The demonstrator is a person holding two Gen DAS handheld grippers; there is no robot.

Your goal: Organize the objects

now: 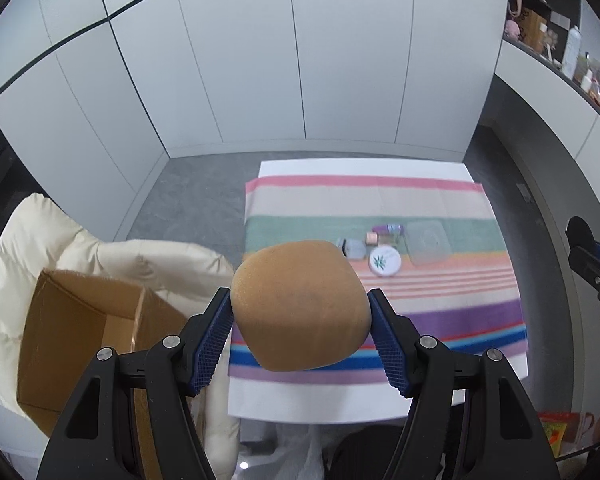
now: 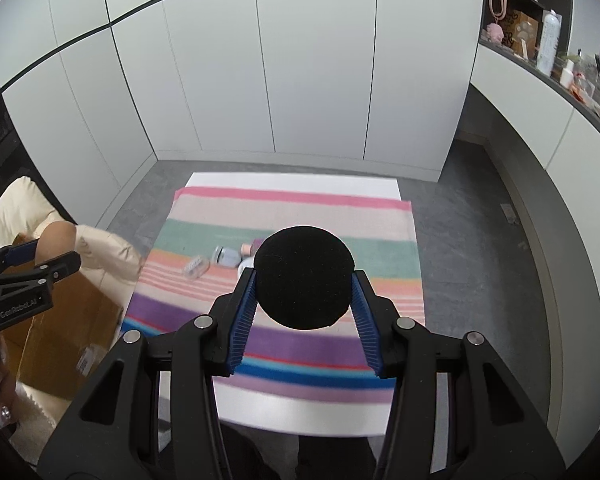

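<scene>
Sponge (image 1: pixel 300 308), tan and rounded, is clamped between the pads of the left gripper (image 1: pixel 300 336), above the striped cloth's (image 1: pixel 440 200) near edge beside a cardboard box (image 1: pixel 80 340). Black puff (image 2: pixel 303 276) is pinched in the right gripper (image 2: pixel 303 312). Small jars (image 1: pixel 385 262) are left mid-cloth.

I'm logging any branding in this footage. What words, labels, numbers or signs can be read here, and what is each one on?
"GenRobot.AI": white lettering on the black body of the left gripper, seen in the right wrist view.
White round tin: a green leaf design, any wording too small to read.
Cardboard box: a printed sticker, too blurred to read.
Shelf items: lettering on a brown box, too small to read.
</scene>
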